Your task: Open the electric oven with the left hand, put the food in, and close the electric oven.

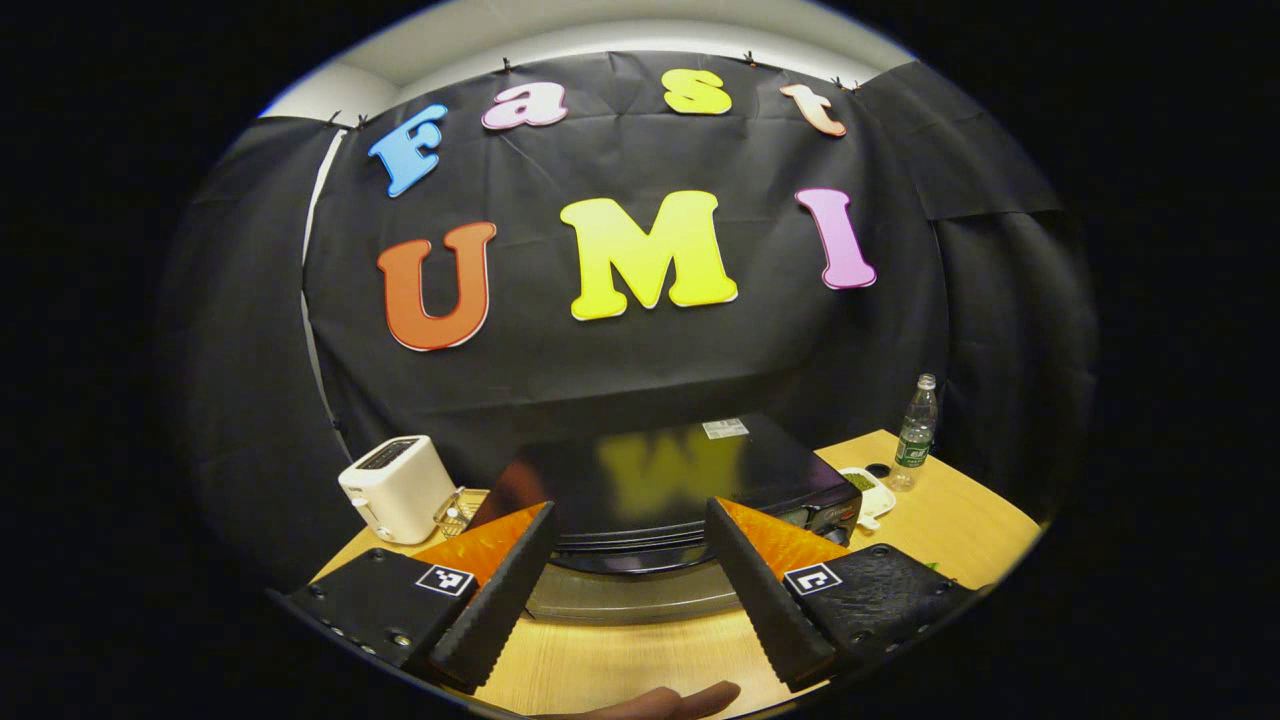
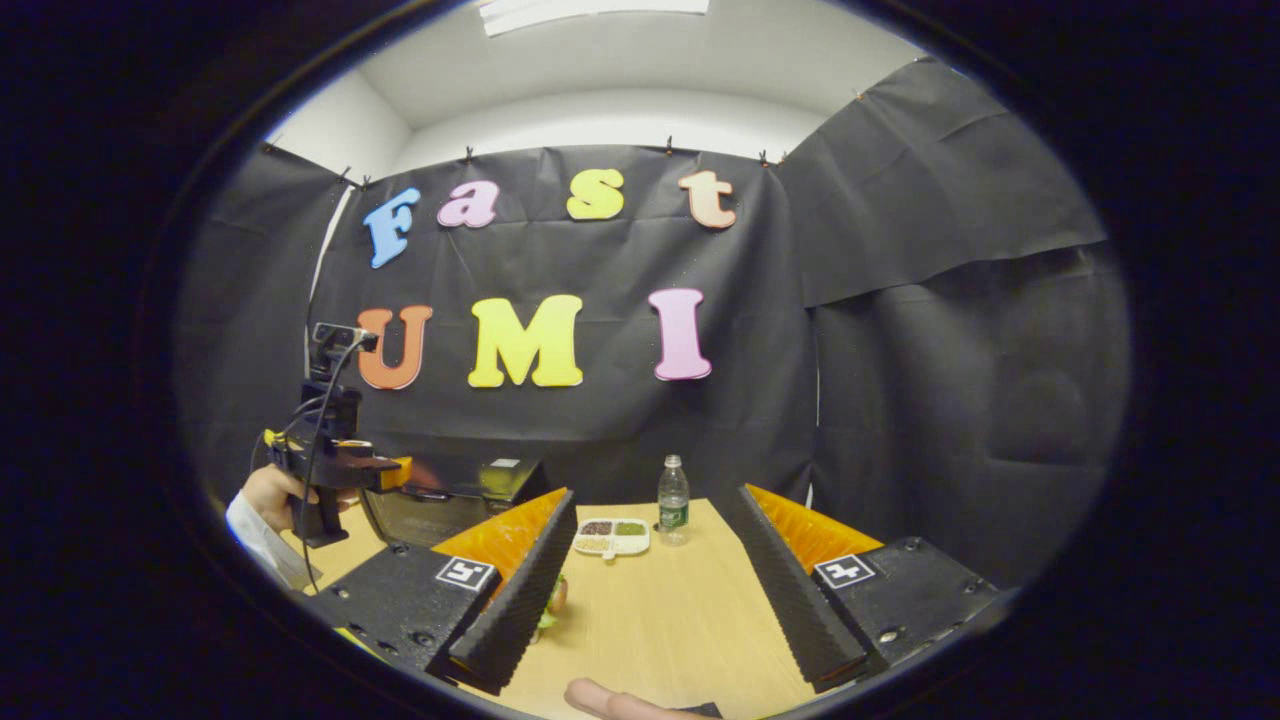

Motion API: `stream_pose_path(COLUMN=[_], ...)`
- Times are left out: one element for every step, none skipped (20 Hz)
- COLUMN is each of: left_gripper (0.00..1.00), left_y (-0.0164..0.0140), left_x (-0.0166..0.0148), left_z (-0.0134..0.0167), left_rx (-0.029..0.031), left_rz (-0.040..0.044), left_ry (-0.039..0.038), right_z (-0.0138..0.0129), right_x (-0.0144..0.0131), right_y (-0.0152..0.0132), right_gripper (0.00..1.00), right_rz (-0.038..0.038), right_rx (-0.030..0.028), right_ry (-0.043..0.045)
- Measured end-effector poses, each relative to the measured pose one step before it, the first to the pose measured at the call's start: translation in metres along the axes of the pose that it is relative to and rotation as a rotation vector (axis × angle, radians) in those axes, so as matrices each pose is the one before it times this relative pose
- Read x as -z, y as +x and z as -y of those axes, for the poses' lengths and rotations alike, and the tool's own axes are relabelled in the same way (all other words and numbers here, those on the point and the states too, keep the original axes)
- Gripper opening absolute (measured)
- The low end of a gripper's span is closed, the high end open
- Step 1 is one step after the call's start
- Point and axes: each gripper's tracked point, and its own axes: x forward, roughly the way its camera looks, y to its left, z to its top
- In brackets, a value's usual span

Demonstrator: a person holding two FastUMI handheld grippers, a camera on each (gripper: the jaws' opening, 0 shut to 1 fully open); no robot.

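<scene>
Wooden desk [image 1: 960,520] carries everything; the electric oven [image 1: 660,480] serves as landmark, a black box with a glossy top, sitting toward the desk's back against the booth wall. Left gripper view: left tongs [image 1: 630,590] released, fingers spread wide, hovering just in front of the oven's front upper edge, touching nothing; oven door appears closed. White toaster [image 1: 398,488] stands just left of the oven, a small wire rack [image 1: 452,515] between them. Right of the oven lies a white divided dish [image 1: 868,490], and beyond that a clear water bottle [image 1: 915,432] stands upright. Right gripper view: right tongs [image 2: 655,590] also released, gaping over bare desk well right of the oven, which here is partly blocked by the left gripper and the hand [image 2: 268,495] holding it. The food [image 2: 553,600], a small reddish-and-green item, lies on the desk beside the right tongs' left finger, in front of and right of the oven.
</scene>
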Motion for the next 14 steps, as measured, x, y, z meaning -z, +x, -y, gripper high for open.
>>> stream_pose_path(left_gripper=[0.97, 0.97, 0.97, 0.97, 0.97, 0.97, 0.96, 0.96, 0.97, 0.96, 0.98, 0.97, 0.98, 0.98], left_y=[0.00961, 0.00847, 0.00666, 0.00381, 0.00271, 0.00338, 0.00410, -0.00020, -0.00389, 0.00136, -0.00183, -0.00098, -0.00422, -0.00413], left_x=[0.00458, 0.00704, 0.00397, 0.00179, 0.00261, 0.00490, 0.00936, 0.00572, -0.00029, 0.00064, 0.00051, 0.00222, 0.00278, 0.00331], left_z=[0.00086, 0.00264, 0.00161, -0.00056, -0.00058, 0.00303, 0.00387, -0.00111, -0.00052, 0.00111, 0.00056, 0.00106, -0.00068, 0.00040], left_rx=[0.00117, 0.01039, 0.00873, -0.00551, -0.00106, 0.02039, 0.01078, -0.01847, -0.00235, -0.00398, -0.00299, -0.00091, 0.00056, 0.00088], left_rz=[-0.02634, -0.03321, -0.03110, -0.02162, -0.02653, -0.02545, -0.03897, -0.02895, -0.00158, -0.01092, 0.00473, -0.01471, -0.00911, -0.01367], left_ry=[-0.01624, -0.01965, -0.01293, -0.01254, -0.01495, -0.02406, -0.01748, 0.00052, 0.01182, 0.00477, -0.00207, -0.00834, -0.00562, -0.00099], right_z=[0.00313, 0.00242, 0.00135, 0.00113, 0.00096, 0.00066, 0.00146, 0.00202, 0.00114, 0.00030, -0.00092, -0.00168, -0.00145, 0.00034], right_x=[-0.00044, -0.00016, 0.00005, 0.00191, 0.00148, 0.00140, -0.00030, 0.00072, -0.00064, 0.00001, -0.00022, -0.00025, -0.00163, -0.00127], right_y=[-0.00033, -0.00001, -0.00087, -0.00113, -0.00124, -0.00120, -0.00104, -0.00034, -0.00083, -0.00008, -0.00135, -0.00185, -0.00230, -0.00182], right_gripper=[0.92, 0.92, 0.92, 0.92, 0.92, 0.92, 0.92, 0.92, 0.92, 1.00, 0.92, 0.92, 0.92, 0.92], right_rz=[0.00340, 0.00334, 0.00244, -0.00023, -0.00064, 0.00152, 0.00159, 0.00192, 0.00270, 0.00228, -0.00050, 0.00014, 0.00232, 0.00272], right_rx=[0.00697, 0.00403, 0.00297, 0.00146, -0.00061, -0.00109, 0.00089, 0.00392, 0.00398, 0.00241, -0.00087, -0.00484, -0.00569, -0.00036], right_ry=[-0.00763, -0.00640, -0.00215, -0.00064, 0.00066, 0.00303, 0.00290, 0.00242, 0.00104, -0.00020, 0.00012, -0.00079, -0.00001, -0.00164])
